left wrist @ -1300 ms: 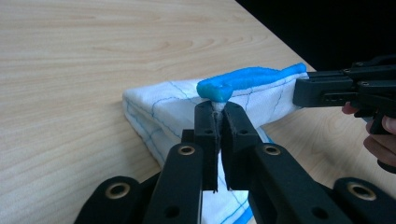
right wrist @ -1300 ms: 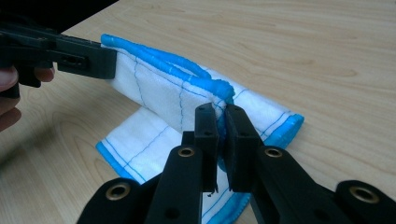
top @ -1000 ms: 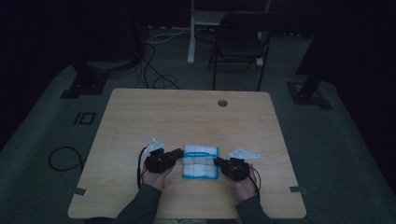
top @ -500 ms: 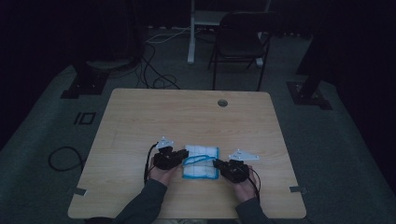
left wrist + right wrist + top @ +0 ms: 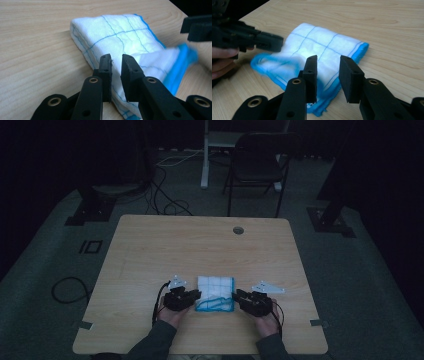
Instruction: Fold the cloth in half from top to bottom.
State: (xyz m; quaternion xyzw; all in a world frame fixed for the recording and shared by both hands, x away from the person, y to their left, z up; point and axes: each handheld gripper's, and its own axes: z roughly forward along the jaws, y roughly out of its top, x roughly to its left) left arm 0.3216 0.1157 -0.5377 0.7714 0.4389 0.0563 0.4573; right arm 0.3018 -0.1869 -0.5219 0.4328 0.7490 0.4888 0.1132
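Folded cloth near the table's front edge, a gripper on either side.
The table point(image 5: 150, 250) carries the white, blue-edged cloth point(image 5: 215, 293) close to its near edge, midway along. Left gripper point(image 5: 116, 62) at the cloth's left side, jaws narrowly parted, gripping nothing. Right gripper point(image 5: 328, 65) has just been opening, jaws apart over the blue hem.

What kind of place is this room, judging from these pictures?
Probably a dim lab or recording room, not a home: a bare wooden table stands on grey carpet, loose cables trail over the floor, and a black folding chair waits behind it.
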